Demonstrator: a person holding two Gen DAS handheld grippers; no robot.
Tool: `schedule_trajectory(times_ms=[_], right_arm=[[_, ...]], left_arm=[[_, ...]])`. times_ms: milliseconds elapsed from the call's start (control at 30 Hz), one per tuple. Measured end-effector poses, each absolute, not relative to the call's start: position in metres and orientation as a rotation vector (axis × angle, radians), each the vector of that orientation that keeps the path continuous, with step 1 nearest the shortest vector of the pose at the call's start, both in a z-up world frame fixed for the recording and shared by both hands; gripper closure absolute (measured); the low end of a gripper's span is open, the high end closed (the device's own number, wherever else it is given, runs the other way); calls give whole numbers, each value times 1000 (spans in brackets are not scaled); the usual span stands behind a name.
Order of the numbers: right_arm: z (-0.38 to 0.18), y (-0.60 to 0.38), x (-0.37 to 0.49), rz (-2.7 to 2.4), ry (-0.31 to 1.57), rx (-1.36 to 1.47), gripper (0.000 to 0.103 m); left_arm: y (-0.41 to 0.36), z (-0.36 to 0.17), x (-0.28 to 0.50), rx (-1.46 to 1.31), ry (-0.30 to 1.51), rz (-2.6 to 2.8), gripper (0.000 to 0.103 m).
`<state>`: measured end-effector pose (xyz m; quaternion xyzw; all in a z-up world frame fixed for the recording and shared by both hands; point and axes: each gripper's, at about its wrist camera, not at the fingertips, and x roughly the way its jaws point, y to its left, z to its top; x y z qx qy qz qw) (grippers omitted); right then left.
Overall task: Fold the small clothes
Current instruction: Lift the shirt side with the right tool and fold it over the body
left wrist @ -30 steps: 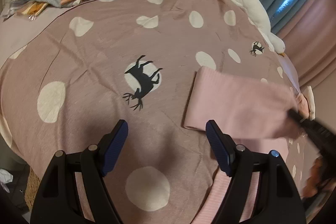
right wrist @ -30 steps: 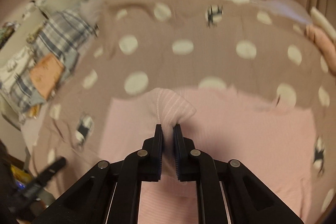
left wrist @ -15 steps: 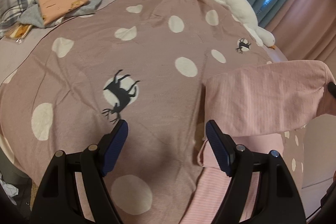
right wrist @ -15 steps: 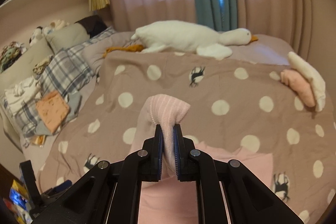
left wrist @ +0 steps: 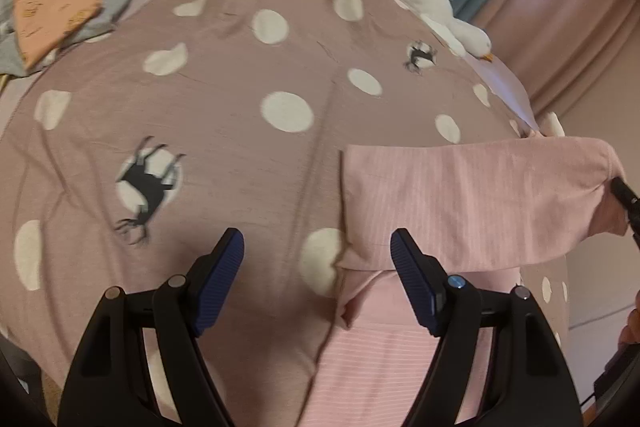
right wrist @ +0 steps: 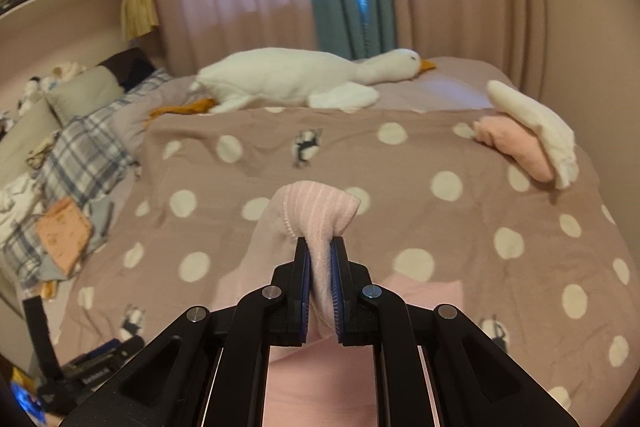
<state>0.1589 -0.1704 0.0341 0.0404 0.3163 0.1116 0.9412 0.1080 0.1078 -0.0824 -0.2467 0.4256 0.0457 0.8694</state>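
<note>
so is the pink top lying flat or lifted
Partly lifted: the right claw is shut on one end of the pink top, holding it above the bedspread; the rest lies below.

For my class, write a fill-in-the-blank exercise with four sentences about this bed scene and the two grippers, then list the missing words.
1. The right gripper is shut on a fold of the ____ garment.
2. The left gripper is ____, with nothing between its fingers.
3. A white plush ____ lies along the far edge of the bed.
4. The blanket is patterned with white ____ and deer.

Missing words: pink; open; goose; dots
</note>
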Motion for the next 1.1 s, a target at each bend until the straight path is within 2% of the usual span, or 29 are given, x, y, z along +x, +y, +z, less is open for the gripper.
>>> schedule_trajectory(times_ms=[67,267,433,533,1100], right_arm=[[27,-180,162,205,661,91,92],[9,-203,167,169,705,122,92],[-4,-218,170,152,738,146,92],[-12,-226,172,141,756,149,92],[-61,-257,181,66,879,174,92]], left_arm=[[100,-85,114,-507,906,73,28],[75,-96,131,-474,949,8,38],[56,-113,144,-474,1012,-58,56],[46,-125,153,-456,1052,-72,62],[34,-162,168,-398,1136,-9,64]])
